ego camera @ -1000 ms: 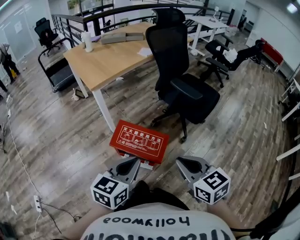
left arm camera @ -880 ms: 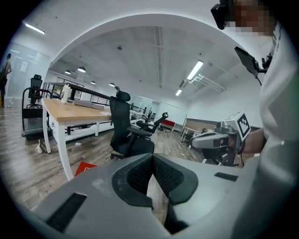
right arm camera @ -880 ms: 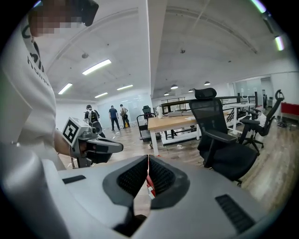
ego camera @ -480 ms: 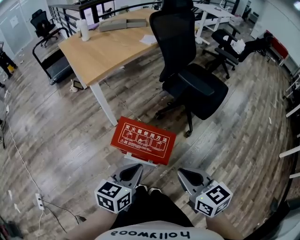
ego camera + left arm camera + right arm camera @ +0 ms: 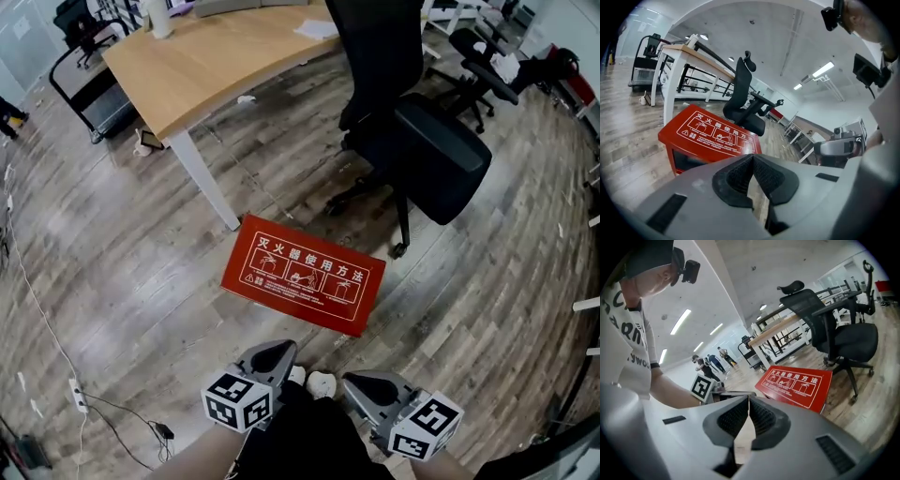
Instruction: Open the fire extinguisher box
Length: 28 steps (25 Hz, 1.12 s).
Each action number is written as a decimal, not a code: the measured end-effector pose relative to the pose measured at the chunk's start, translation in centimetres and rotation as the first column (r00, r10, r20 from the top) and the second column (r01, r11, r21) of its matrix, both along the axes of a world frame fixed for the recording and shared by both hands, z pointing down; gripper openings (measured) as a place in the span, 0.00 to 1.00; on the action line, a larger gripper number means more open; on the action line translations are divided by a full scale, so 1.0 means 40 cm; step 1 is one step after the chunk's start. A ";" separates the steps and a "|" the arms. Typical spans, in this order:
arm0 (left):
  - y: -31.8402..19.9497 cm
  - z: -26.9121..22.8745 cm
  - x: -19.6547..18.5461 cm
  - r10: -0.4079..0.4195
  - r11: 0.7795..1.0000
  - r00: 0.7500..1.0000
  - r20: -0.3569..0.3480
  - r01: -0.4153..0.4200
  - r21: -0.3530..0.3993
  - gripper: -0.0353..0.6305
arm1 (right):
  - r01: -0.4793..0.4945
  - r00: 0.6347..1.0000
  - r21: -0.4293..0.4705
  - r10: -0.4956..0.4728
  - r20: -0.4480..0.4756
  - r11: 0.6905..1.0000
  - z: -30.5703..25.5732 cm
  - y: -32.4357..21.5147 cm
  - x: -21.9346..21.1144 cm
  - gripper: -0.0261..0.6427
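Hovering at 6 o'clock of the box (image 5: 304, 274), left gripper (image 5: 273, 351) and right gripper (image 5: 363, 382) both have jaws closed, empty. Box sits on floor (image 5: 122, 281), chair (image 5: 431, 155) at its 1 o'clock.

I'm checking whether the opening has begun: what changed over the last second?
The person has bent lower, so the red fire extinguisher box looms larger; the left hand-held gripper and right hand-held gripper came down toward it. Nothing grasped: both stay shut and empty, the box closed on the floor.
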<state>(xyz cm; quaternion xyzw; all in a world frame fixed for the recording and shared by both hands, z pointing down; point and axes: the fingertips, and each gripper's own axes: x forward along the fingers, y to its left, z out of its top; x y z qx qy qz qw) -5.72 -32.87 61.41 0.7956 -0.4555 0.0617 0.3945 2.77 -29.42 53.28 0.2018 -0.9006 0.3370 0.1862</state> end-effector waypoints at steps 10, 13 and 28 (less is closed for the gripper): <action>-0.066 0.241 -0.060 -0.099 0.995 0.949 -0.300 0.097 -0.021 0.07 | -0.011 1.000 -0.157 0.007 -0.026 0.988 0.219 0.046 0.014 0.06; -0.079 0.280 -0.070 -0.174 0.984 0.870 -0.462 0.166 -0.059 0.11 | -0.002 1.000 -0.192 -0.001 -0.018 0.981 0.266 0.064 0.018 0.06; -0.158 0.296 -0.082 -0.160 0.959 0.557 -0.815 0.284 0.006 0.37 | -0.015 1.000 -0.260 0.016 -0.002 0.966 0.409 0.092 0.026 0.06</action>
